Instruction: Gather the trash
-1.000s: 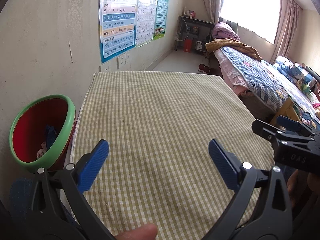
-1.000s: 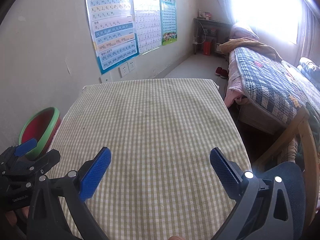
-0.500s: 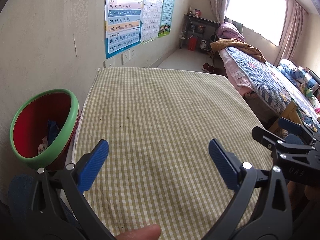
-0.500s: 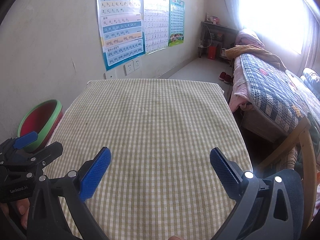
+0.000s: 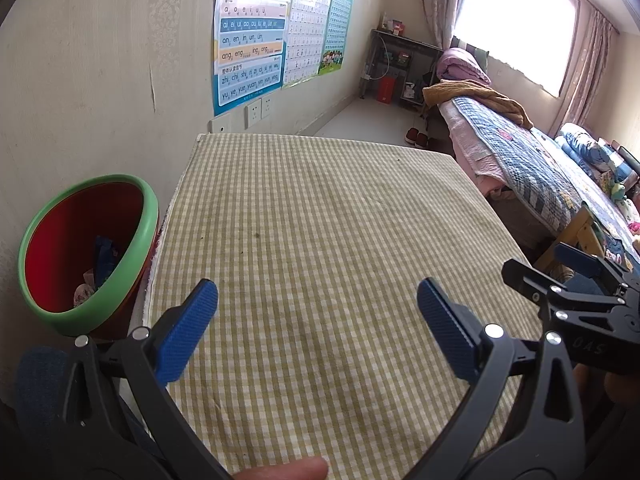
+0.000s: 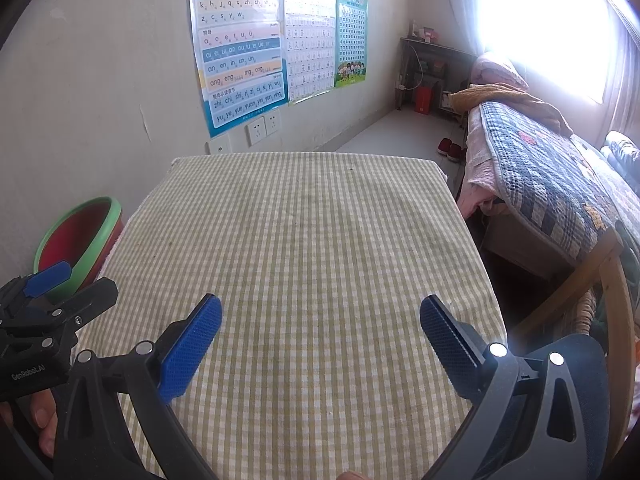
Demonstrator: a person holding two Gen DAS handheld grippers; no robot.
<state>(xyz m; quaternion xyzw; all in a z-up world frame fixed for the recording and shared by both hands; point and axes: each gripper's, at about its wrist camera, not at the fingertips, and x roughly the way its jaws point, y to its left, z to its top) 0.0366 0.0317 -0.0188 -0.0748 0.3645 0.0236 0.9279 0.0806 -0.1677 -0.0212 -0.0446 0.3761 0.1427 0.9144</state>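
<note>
One big table (image 5: pixel 320 240) fills the middle, covered by a soft cloth with small green and white squares. Its long side runs away toward the wall, where three posters (image 6: pixel 240 48) hang in a row. One bed (image 6: pixel 552 176) with a checked blanket stands on the right. One round bin (image 5: pixel 84 248), red inside with a smooth green rim, sits just beside the table's left edge, tipped so its mouth faces the table. A few bits of trash (image 5: pixel 102 260) lie inside it. Two grippers hover over the near end: the left gripper (image 5: pixel 318 320) and the right gripper (image 6: pixel 320 328). Both are spread wide, and their bumpy blue pads (image 5: pixel 188 332) hold nothing.
</note>
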